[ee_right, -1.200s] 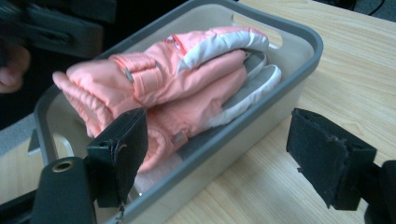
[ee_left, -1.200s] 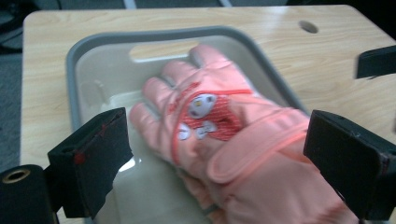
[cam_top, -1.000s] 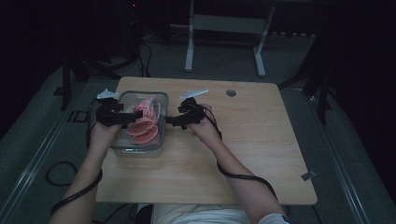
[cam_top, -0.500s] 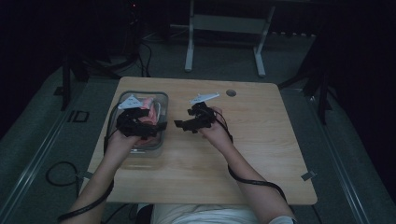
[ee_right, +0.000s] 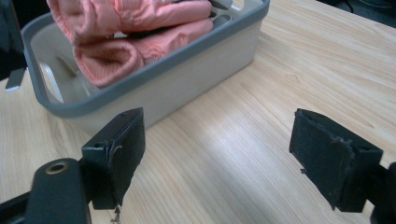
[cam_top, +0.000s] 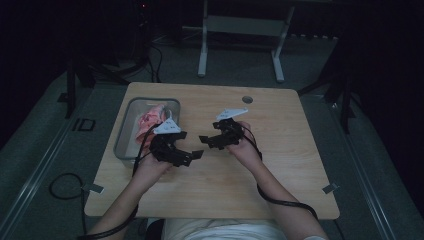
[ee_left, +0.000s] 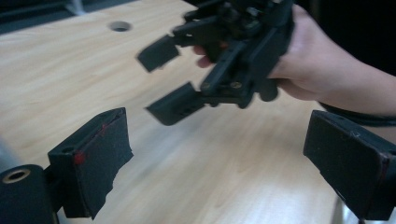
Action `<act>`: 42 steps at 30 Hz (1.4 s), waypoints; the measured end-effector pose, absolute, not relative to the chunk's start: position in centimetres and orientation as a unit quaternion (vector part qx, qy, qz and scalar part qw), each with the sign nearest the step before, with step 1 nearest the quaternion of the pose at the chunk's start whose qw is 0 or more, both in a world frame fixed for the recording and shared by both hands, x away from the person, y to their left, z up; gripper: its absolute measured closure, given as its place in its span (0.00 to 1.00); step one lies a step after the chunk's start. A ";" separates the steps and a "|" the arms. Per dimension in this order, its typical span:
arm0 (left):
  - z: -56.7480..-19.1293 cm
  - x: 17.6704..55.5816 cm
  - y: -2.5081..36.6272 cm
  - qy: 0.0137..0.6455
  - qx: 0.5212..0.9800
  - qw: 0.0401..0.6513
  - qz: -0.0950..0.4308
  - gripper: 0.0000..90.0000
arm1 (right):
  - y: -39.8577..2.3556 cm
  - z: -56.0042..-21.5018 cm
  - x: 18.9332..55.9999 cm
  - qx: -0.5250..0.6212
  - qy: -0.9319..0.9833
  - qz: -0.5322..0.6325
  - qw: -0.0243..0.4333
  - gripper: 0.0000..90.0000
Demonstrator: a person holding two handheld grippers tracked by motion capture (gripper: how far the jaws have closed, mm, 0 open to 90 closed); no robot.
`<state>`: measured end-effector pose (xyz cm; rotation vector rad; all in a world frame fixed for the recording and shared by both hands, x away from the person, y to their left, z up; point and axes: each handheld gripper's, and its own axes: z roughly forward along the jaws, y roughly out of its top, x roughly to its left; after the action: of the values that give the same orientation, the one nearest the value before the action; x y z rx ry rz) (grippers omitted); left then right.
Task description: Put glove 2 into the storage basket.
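Both grippers are now drawn back from the grey bin (cam_top: pixel 125 131) where the pink garment (ee_right: pixel 135 32) is left lying; left gripper (cam_top: pixel 194 156) and right gripper (cam_top: pixel 206 140) are held wide open, empty, suggesting placement is finished

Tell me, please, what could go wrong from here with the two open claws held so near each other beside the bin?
The left claw and right claw face each other closely above the table; they might collide. The pink cloth is heaped above the grey bin's rim, so a passing jaw could snag it or nudge the bin.
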<state>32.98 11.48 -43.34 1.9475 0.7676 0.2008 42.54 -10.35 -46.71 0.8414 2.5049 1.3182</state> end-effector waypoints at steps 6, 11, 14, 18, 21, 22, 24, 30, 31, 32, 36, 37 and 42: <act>-45.6 32.4 9.6 0.288 0.829 0.474 0.073 0.08 | -11.4 -48.1 41.8 0.274 0.854 0.431 0.098 0.20; -46.5 32.0 8.6 0.275 0.833 0.476 0.062 0.08 | -12.2 -49.2 41.2 0.275 0.856 0.427 0.094 0.19; -47.2 31.8 7.9 0.265 0.837 0.475 0.057 0.08 | -13.0 -50.4 40.4 0.273 0.858 0.425 0.093 0.19; -48.1 31.6 7.3 0.258 0.839 0.477 0.045 0.08 | -13.5 -51.1 40.0 0.267 0.860 0.425 0.097 0.18; -48.9 31.5 7.1 0.251 0.843 0.474 0.037 0.08 | -14.1 -51.9 39.6 0.262 0.863 0.419 0.102 0.17; -49.1 31.5 7.0 0.251 0.844 0.472 0.036 0.08 | -14.1 -51.9 39.6 0.262 0.863 0.419 0.102 0.17; -49.7 31.4 6.8 0.244 0.847 0.470 0.038 0.08 | -14.4 -52.2 39.4 0.263 0.864 0.418 0.101 0.17; -51.1 31.1 6.0 0.232 0.852 0.468 0.040 0.08 | -15.4 -53.3 38.8 0.269 0.865 0.412 0.099 0.17; -51.3 31.0 5.9 0.229 0.854 0.466 0.041 0.08 | -15.4 -53.3 38.8 0.269 0.865 0.412 0.099 0.17; -51.5 30.9 5.8 0.226 0.854 0.468 0.042 0.08 | -15.7 -53.5 38.6 0.268 0.864 0.414 0.100 0.17; -52.6 30.7 5.1 0.212 0.868 0.446 0.055 0.08 | -16.0 -54.1 38.3 0.264 0.868 0.410 0.097 0.17; -52.6 30.7 5.1 0.212 0.868 0.446 0.055 0.08 | -16.0 -54.1 38.3 0.264 0.868 0.410 0.097 0.17; -53.3 30.5 4.7 0.202 0.874 0.439 0.052 0.08 | -16.7 -54.9 37.8 0.266 0.867 0.412 0.092 0.17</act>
<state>30.54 4.72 -53.30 2.1719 0.5011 0.1303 37.76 -16.74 -54.90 0.7901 2.5737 1.2242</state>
